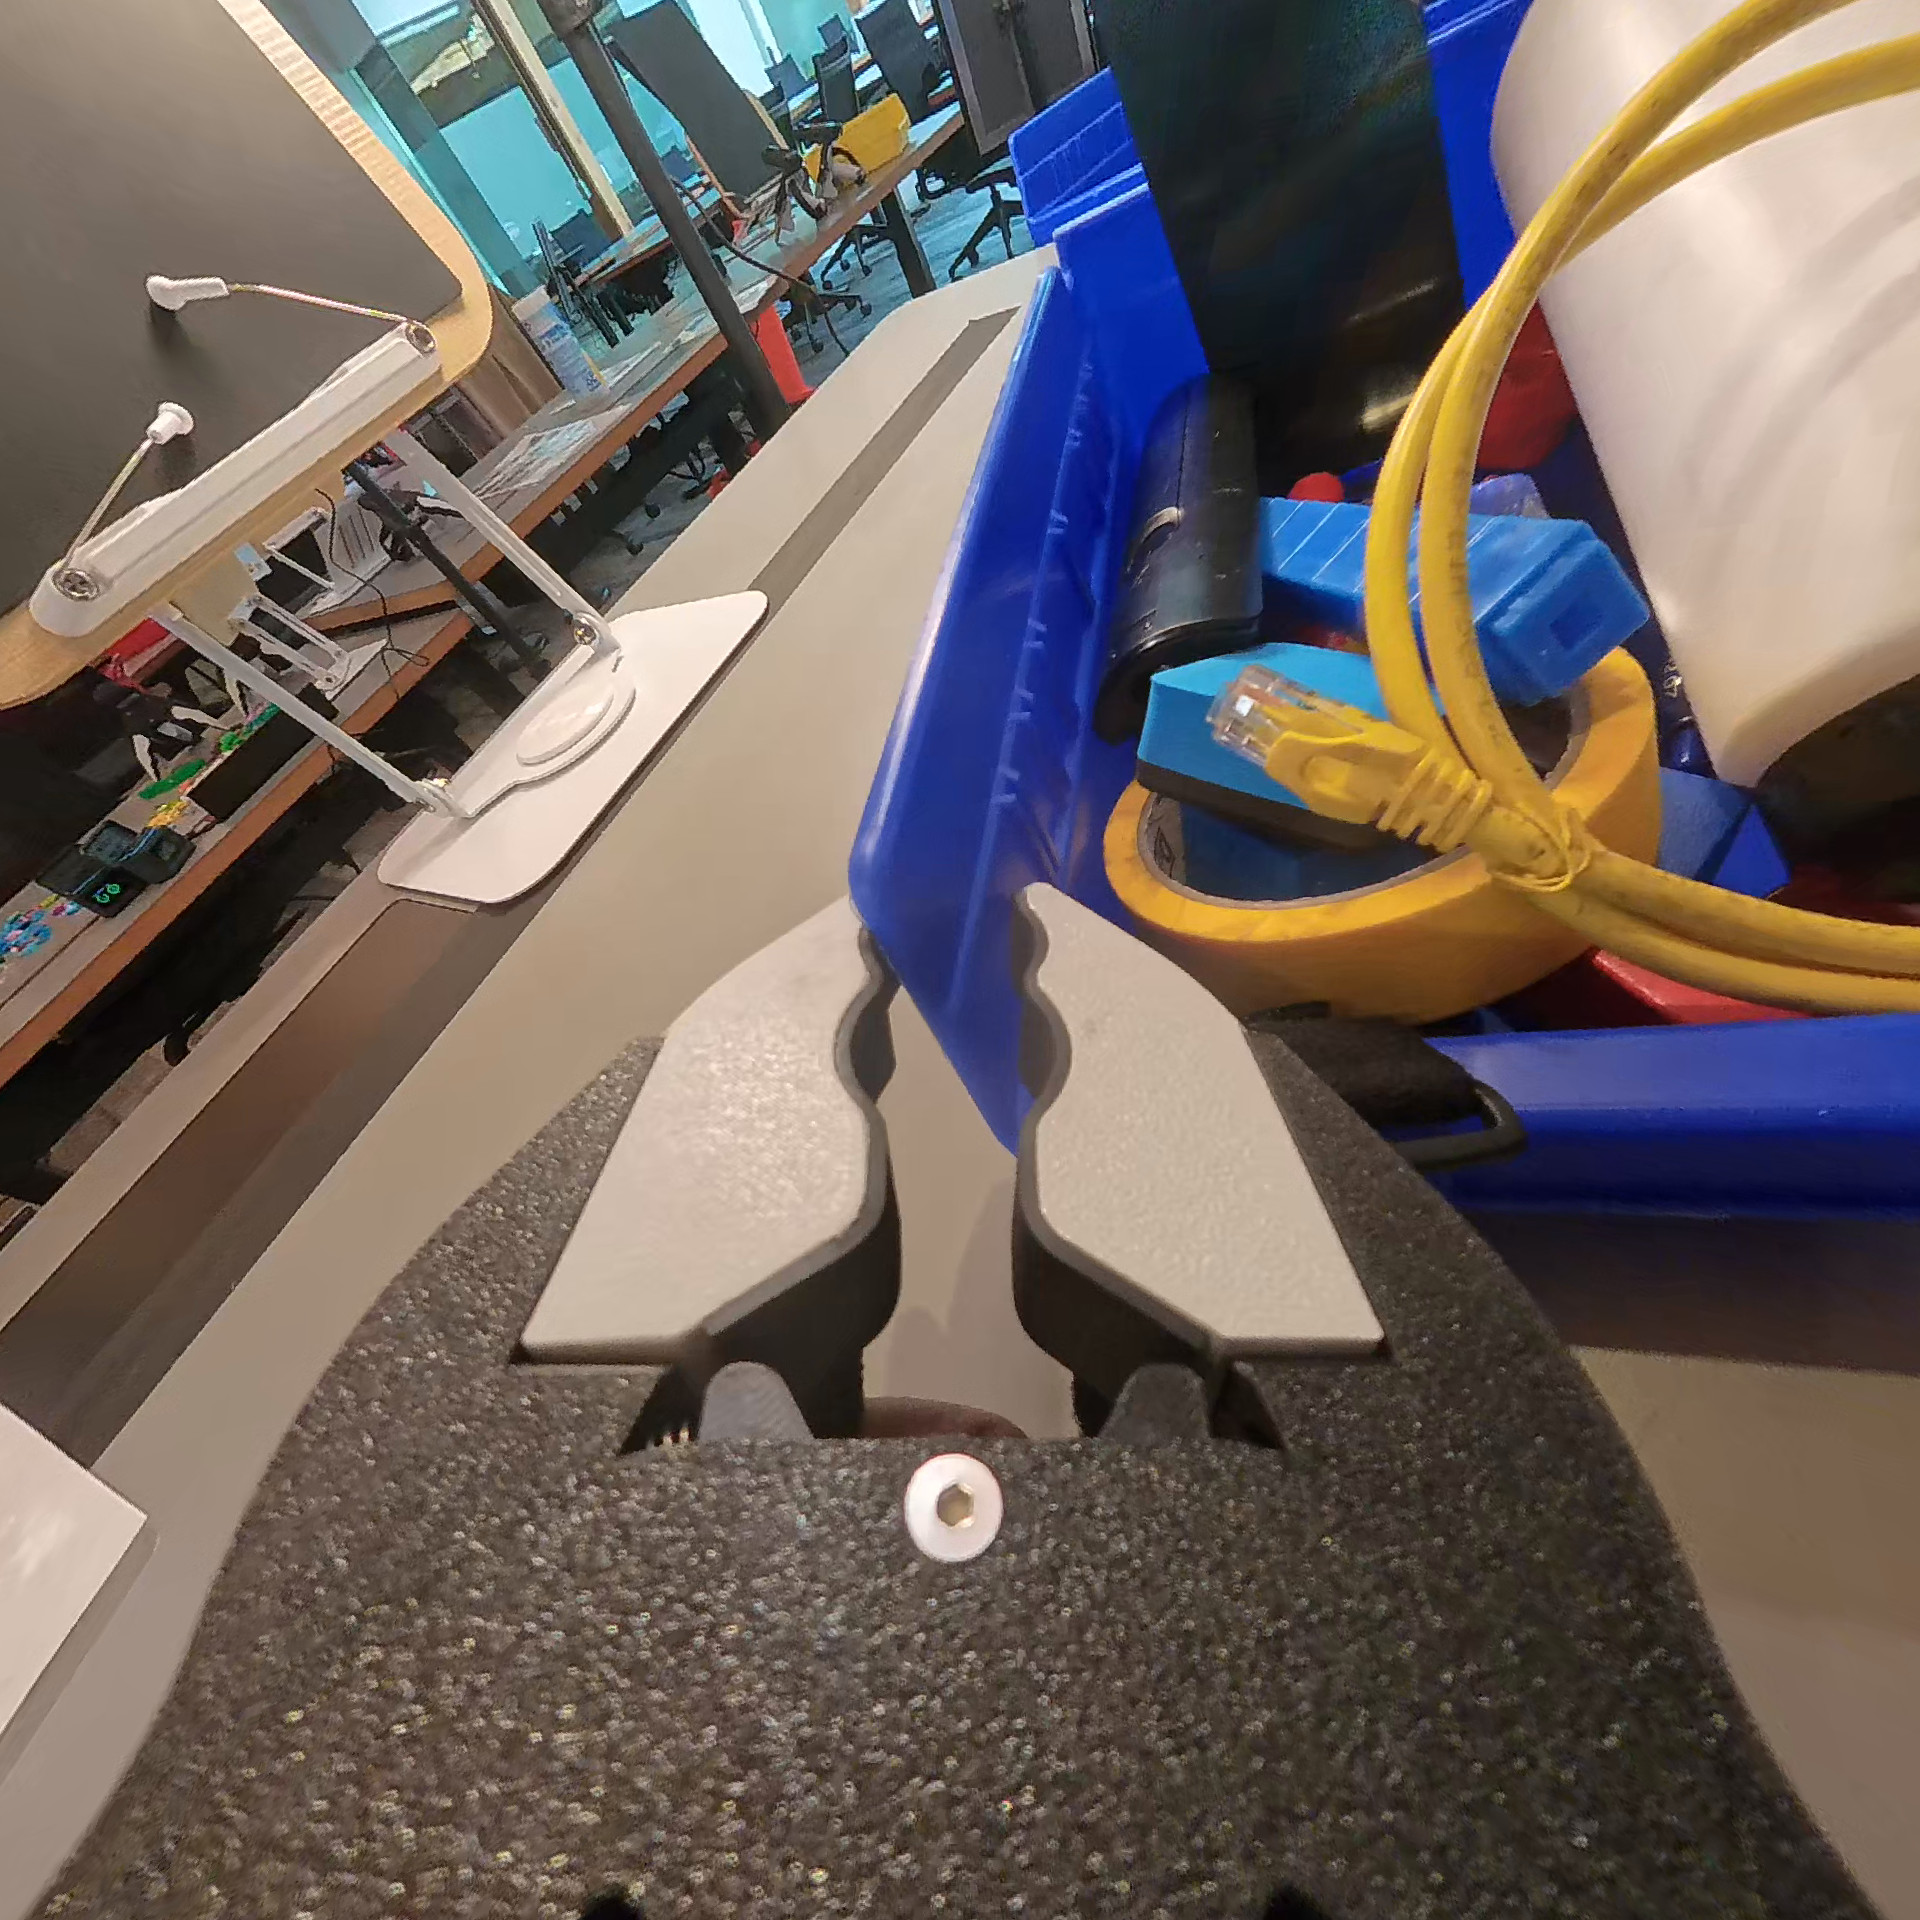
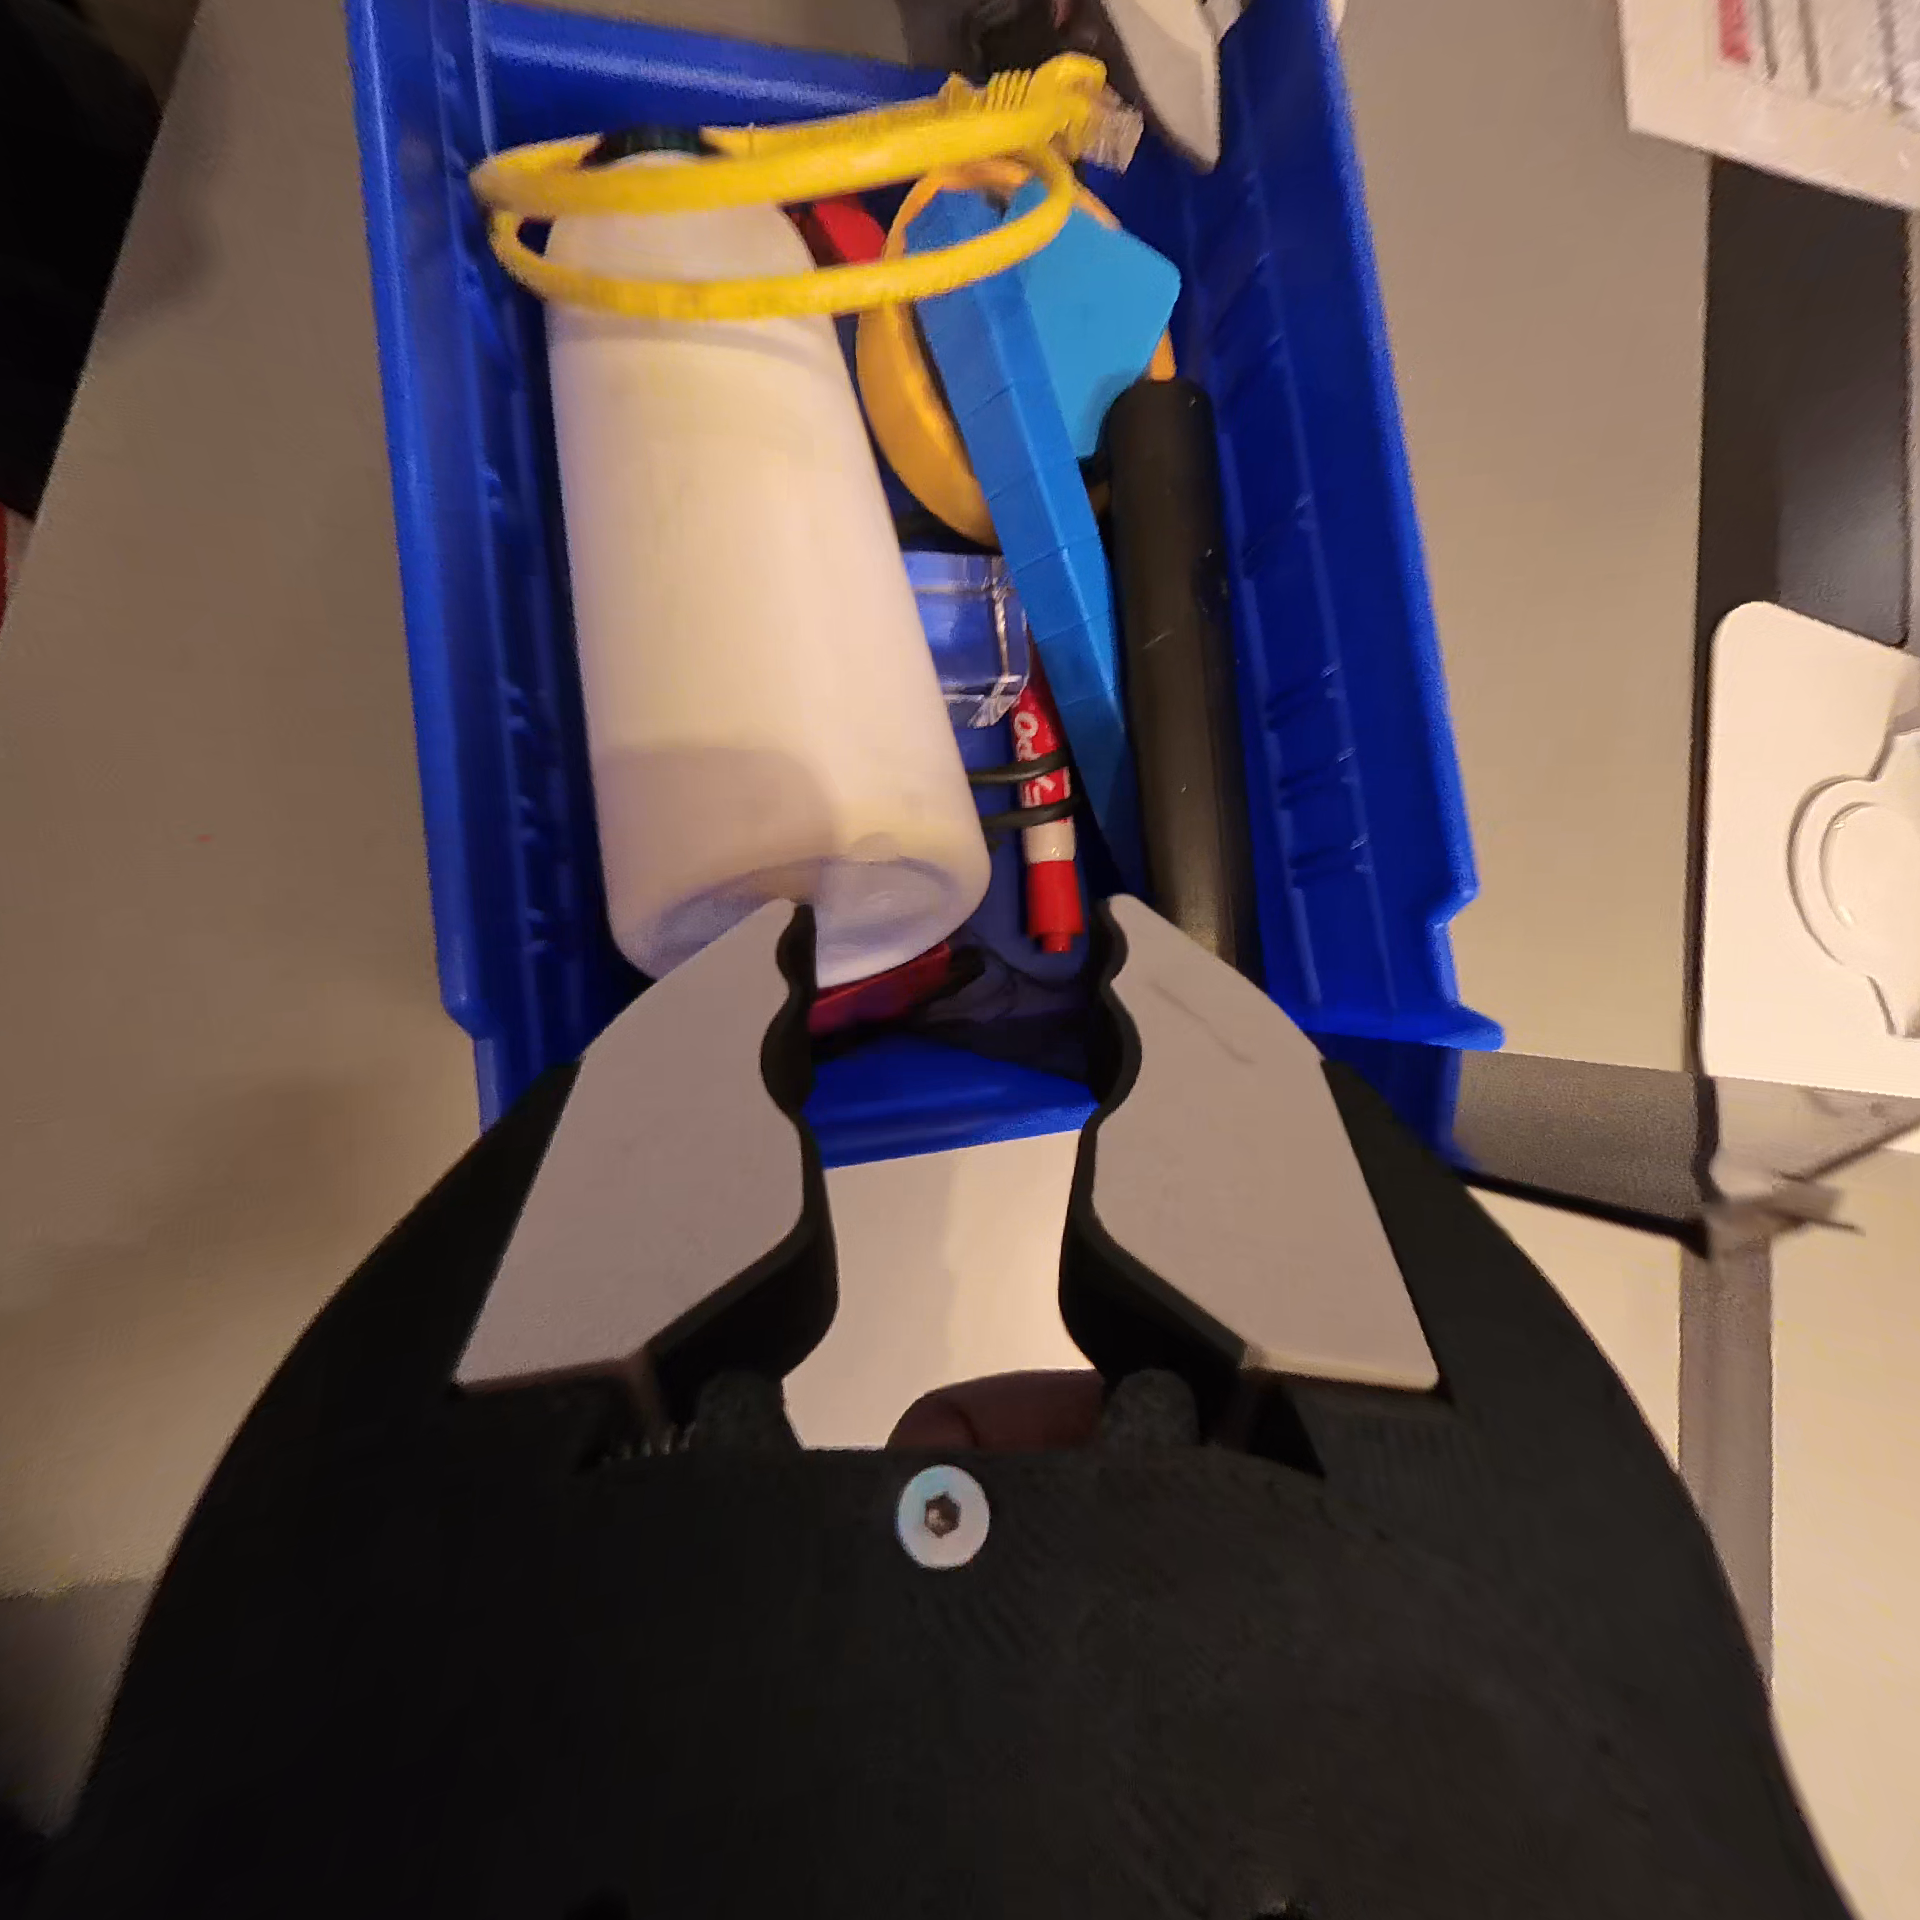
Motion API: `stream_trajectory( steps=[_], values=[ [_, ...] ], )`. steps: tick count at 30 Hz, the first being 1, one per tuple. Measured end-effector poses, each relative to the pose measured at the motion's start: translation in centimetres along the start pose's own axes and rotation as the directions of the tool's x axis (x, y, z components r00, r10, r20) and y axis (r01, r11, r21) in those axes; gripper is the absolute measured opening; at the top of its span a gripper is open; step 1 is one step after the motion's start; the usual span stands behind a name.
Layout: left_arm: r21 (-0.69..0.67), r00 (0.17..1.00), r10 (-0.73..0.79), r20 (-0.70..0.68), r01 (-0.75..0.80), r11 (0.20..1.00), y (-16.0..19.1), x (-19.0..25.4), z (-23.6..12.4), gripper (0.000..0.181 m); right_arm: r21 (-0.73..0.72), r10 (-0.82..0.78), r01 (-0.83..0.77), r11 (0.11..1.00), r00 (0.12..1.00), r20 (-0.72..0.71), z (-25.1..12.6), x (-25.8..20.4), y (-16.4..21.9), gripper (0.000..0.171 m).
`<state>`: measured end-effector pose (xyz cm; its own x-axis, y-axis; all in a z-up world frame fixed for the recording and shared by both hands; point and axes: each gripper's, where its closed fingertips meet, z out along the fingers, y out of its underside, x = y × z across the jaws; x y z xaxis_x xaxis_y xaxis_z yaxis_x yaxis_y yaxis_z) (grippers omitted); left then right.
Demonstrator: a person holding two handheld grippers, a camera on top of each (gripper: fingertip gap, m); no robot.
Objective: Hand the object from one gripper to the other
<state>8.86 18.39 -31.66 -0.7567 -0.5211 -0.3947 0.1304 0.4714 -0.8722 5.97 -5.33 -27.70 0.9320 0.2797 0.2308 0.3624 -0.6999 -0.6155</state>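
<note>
An open-plan office: rows of desks (image 1: 665, 260) and swivel chairs (image 1: 987, 197) behind glass.

A white, cylindrical plastic bottle (image 2: 748, 582) lies on its side in a blue plastic bin (image 2: 1340, 623). Its flat base sits just ahead of the left fingertip of the right gripper (image 2: 951, 925). A looped yellow network cable (image 2: 790, 166) drapes over its far end.

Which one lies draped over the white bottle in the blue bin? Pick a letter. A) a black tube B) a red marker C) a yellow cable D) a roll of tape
C: the yellow cable loops across the top of the white bottle in the bin, while the marker, black tube and tape sit beside the bottle.
</note>
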Motion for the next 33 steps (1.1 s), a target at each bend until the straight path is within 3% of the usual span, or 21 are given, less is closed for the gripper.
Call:
stream_trajectory(
  steps=[4,11,22,28,33],
  values=[
    [-0.008,1.000,0.005,0.004,-0.005,1.000,0.0,0.0,0.1,0.021,0.060,0.023,-0.017,0.998,0.995,-0.094,-0.8,1.6,-1.5,0.051],
    [-0.016,1.000,0.011,0.009,-0.011,1.000,-0.1,0.1,0.2,0.022,-0.017,-0.023,0.018,1.000,0.947,-0.320,-1.2,4.0,-2.8,0.054],
    [-0.005,1.000,0.007,0.009,-0.007,1.000,-0.1,0.1,0.3,0.022,-0.107,-0.052,-0.022,0.994,0.768,-0.638,-1.3,8.5,-3.9,0.081],
    [-0.008,1.000,0.018,0.015,-0.018,1.000,-0.1,0.1,0.3,0.022,-0.211,-0.123,-0.012,0.977,0.779,-0.615,-1.5,7.9,-2.7,0.079],
    [-0.010,1.000,0.022,0.017,-0.022,1.000,0.0,0.1,0.3,0.022,-0.181,-0.126,0.047,0.982,0.885,-0.448,-2.0,4.5,-3.0,0.076]
  ],
)
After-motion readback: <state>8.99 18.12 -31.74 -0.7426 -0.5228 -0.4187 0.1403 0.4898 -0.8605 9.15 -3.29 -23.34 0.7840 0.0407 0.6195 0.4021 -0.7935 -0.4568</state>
